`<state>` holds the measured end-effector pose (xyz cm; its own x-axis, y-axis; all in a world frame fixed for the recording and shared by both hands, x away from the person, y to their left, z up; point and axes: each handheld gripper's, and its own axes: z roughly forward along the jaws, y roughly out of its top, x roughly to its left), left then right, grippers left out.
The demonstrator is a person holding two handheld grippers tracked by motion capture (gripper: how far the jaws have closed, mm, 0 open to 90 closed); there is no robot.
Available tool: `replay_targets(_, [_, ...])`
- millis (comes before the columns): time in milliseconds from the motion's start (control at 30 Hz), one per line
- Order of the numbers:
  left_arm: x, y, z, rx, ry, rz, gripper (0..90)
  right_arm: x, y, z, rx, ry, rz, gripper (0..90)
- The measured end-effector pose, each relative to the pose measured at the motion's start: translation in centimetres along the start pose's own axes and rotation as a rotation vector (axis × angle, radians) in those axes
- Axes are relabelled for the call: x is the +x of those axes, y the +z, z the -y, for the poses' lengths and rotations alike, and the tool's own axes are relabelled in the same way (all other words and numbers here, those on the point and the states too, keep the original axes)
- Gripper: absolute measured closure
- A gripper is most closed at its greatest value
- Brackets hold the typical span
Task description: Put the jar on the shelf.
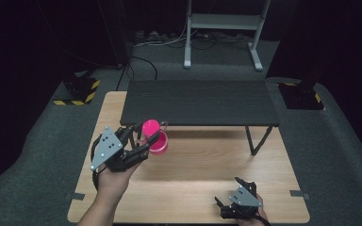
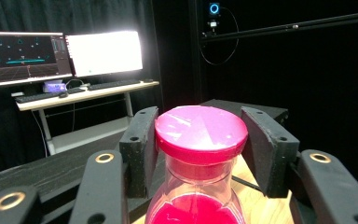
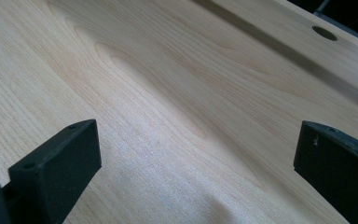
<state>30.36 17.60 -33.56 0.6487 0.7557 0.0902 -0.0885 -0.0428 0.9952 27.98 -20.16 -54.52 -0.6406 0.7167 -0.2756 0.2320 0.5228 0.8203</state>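
Holding the pink-lidded bottle [image 1: 153, 136] by its neck, your left gripper [image 1: 143, 141] had both jaws pressed against the clear plastic just under the pink lid [image 2: 200, 132], so the wide cap sat above the pads and, I think, would stop the bottle from slipping down. The bottle was above the left part of the wooden table [image 1: 202, 165], just in front of the dark low shelf [image 1: 200, 101], and it looked tilted in the high view, with pink content in its lower part. It seemed to be off the table surface, though I could not tell this for sure. You probably gripped it so high because the neck is narrower than the body and fits between the jaws. Your right gripper [image 1: 238, 203] rested low at the near right edge of the table, well apart from the bottle, with its jaws spread wide and nothing between them, most likely waiting out of the way.
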Motion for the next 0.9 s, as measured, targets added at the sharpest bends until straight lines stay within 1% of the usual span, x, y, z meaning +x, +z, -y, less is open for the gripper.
replay_targets(433, [0.7, 1.9, -1.2, -0.018, 0.025, -0.016, 48.5, 0.0, 0.0, 0.0, -0.001, 0.002, -0.002, 0.4])
replay_targets(700, [1.1, 3.2, -1.5, -0.024, 0.02, -0.025, 48.6, 0.0, 0.0, 0.0, -0.002, 0.003, -0.003, 0.4])
replay_targets(900, [1.4, 4.2, -1.7, -0.035, 0.023, -0.035, 48.6, 0.0, 0.0, 0.0, -0.004, 0.005, -0.005, 0.4])
